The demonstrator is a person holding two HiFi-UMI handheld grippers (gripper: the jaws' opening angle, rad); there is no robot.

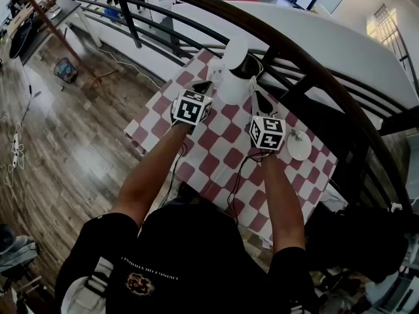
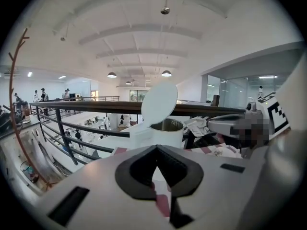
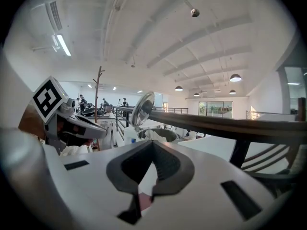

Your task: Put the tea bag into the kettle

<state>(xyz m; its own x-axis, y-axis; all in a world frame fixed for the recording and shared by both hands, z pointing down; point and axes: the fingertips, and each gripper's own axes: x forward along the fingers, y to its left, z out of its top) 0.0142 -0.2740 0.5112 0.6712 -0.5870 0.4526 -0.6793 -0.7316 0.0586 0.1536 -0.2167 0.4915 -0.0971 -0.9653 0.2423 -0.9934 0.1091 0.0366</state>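
A white kettle (image 1: 233, 78) stands at the far edge of the checkered table (image 1: 222, 152) with its round lid (image 2: 159, 103) flipped up and its mouth open. Both grippers are raised in front of it, one on each side. My right gripper (image 3: 152, 143) is shut on a small white tea bag (image 3: 153, 134), which sticks out of its tips just before the kettle's rim (image 3: 166, 132). From the left gripper view the tea bag (image 2: 197, 125) hangs right of the kettle (image 2: 165, 134). My left gripper (image 2: 156, 148) has its pads together, with nothing visible between them.
A dark curved railing (image 1: 308, 61) runs right behind the table, with a drop to a lower floor beyond. A white saucer (image 1: 299, 146) lies on the cloth right of my right gripper (image 1: 254, 84). A bare branch (image 2: 16, 109) stands at the left.
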